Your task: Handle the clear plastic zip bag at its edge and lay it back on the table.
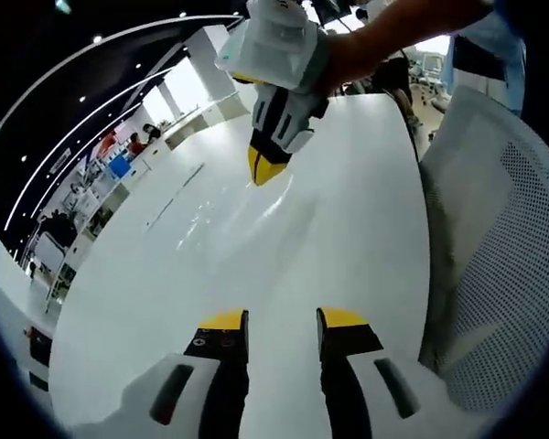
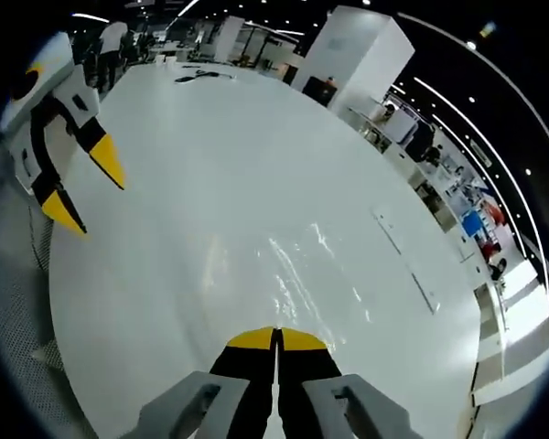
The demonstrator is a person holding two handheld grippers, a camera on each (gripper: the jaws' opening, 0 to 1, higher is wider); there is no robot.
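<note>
Right gripper (image 2: 276, 337) pinching bag (image 2: 320, 274) edge with closed fingers, bag lying flat mid-table (image 2: 210, 165); left gripper (image 1: 282, 320) hovering near, fingers parted, empty; laying-back step likely finishing, release and withdrawal probably needing doing next.

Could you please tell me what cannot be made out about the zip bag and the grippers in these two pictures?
- Clear plastic zip bag: right gripper view, only glints on the white table; its outline is too faint to trace.
- Right gripper: jaws together at the bag's near edge; whether they pinch it cannot be told.
- Left gripper: left gripper view, jaws apart; body cut off by the bottom edge.
</note>
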